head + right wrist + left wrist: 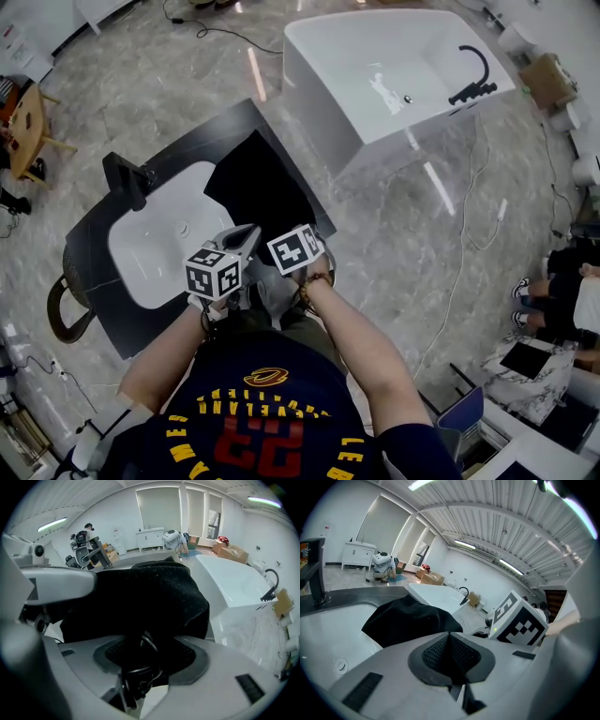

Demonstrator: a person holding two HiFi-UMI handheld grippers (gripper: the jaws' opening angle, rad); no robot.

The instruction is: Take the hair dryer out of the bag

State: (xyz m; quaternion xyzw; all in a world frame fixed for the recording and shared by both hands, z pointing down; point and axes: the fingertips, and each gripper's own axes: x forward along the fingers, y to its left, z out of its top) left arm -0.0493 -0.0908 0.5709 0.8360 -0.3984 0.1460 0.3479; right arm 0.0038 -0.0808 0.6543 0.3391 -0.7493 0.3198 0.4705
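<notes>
Two grippers are being held side by side at the sink's near right corner, one in each hand. One black bag is lying just right of the sink on the one dark counter. One black faucet is standing at the sink's far left rim. One white bathtub is seen well beyond the sink, to the right. The left gripper is being pointed gently downward, with its jaws closed and nothing made out between them. The right gripper is being pointed steeply down at the bag's near edge. Its jaws are being held wide apart around one dark looped cord, without pressing on it. The hair dryer's body is not being shown, so its place cannot be told.
</notes>
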